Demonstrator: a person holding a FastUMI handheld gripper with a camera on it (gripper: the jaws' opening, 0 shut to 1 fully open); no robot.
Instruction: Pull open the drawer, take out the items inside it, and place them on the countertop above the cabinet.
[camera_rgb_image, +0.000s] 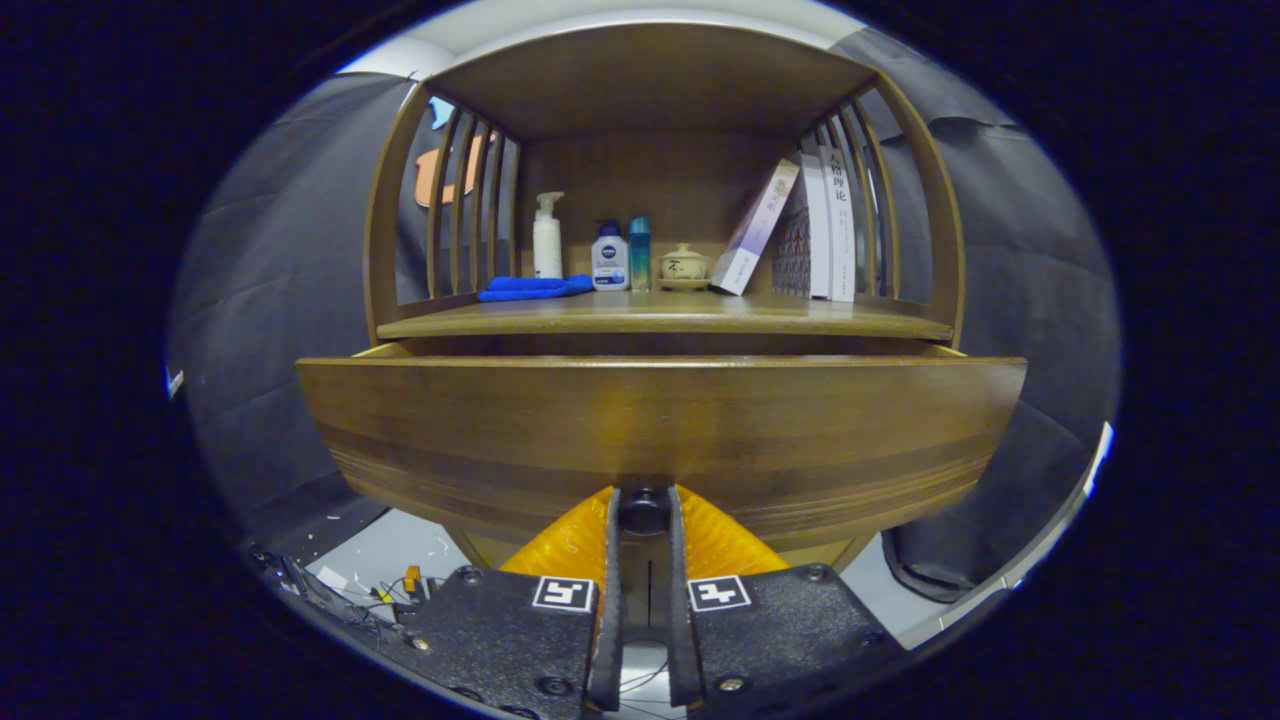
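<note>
At the drawer's front, the gripper (644, 512) has its 2 fingers pressed against either side of the small dark knob (644, 508), pinching it. The drawer (660, 420) stands pulled out from the wooden cabinet (660, 90), its wide front panel facing the camera; its inside is hidden behind that panel, so what it holds cannot be told.

Above the drawer runs the countertop (560, 322), a shelf closed in by slatted sides and a wooden back. Along it, left to right from the drawer's left end: 1 folded blue cloth (533, 288) lying flat; just behind it 1 white pump bottle (547, 237), upright; beside that 1 white bottle with a dark blue cap (609, 258) and a blue label, its writing too small to make out; touching or nearly touching it, 1 slim teal bottle (640, 252); then 1 small lidded cup on a saucer (684, 266), pale with a dark mark on its side. Right of the cup, above the drawer's right half, 1 pale book (756, 229) leans rightward against about 3 upright books (822, 228); printed characters run down a white spine, too small to read surely.

Below the drawer's left end, loose cables (375, 600) lie on the floor.
</note>
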